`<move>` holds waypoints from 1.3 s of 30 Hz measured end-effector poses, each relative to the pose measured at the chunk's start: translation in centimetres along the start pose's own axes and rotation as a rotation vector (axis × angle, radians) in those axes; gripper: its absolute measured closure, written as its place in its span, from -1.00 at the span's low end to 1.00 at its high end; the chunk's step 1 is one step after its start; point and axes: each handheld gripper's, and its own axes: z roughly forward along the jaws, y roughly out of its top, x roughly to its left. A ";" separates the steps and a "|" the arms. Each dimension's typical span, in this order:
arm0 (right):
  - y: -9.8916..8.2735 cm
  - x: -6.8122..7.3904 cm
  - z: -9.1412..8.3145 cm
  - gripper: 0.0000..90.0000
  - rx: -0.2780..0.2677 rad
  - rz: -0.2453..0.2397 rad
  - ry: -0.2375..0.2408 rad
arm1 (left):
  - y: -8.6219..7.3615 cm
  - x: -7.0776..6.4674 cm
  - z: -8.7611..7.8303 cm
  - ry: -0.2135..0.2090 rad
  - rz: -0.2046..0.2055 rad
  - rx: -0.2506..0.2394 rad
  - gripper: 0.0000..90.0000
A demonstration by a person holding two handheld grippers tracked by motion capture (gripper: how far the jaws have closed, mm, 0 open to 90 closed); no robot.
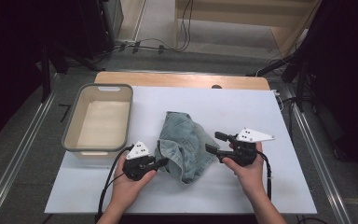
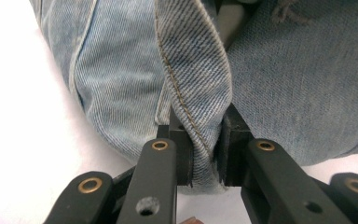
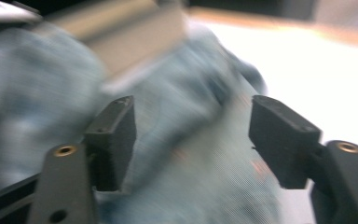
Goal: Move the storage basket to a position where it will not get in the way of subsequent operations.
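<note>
Left gripper (image 1: 164, 162) bites a fold of the jeans (image 1: 185, 145), and in the left gripper view its two black jaws squeeze a stitched seam (image 2: 193, 119) of the faded blue cloth tight between them. Right gripper (image 1: 213, 142) has its jaws wide apart, with nothing pinched in them; in the right gripper view the picture is blurry, and the blue cloth (image 3: 177, 154) lies behind and below the gap, while the two black pads (image 3: 116, 140) do not press on it. From above, the jeans sit in a crumpled heap in the middle of the white board (image 1: 242, 107) that covers the table, right between the two grippers. One of the person's hands (image 1: 128, 184) holds the left gripper low at the left edge of the heap, and the other hand (image 1: 249, 168) holds the right gripper just beside the heap's right edge, with the jaws pointing left toward the cloth. A black cable (image 1: 108, 179) trails back from the left gripper. Near the far left corner of the board stands a grey and cream plastic tub (image 1: 74, 122), well apart from the jeans.
</note>
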 end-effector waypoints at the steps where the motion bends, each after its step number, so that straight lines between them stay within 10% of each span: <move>1: -0.5 -0.5 0.4 -0.35 0.024 0.025 -0.026 | -0.1 0.1 0.1 -0.001 -0.007 0.005 0.72; 7: -2.3 -1.9 2.8 -0.42 0.160 0.094 -0.081 | -1.1 0.8 0.8 -0.006 -0.055 0.045 0.72; 14: -2.8 -1.5 3.2 0.82 0.193 0.030 -0.092 | -1.1 0.5 0.9 -0.005 -0.043 0.040 0.72; 39: -4.8 2.0 -7.3 0.84 0.090 -0.032 -0.144 | -0.6 -2.5 2.1 -0.113 0.004 0.010 0.52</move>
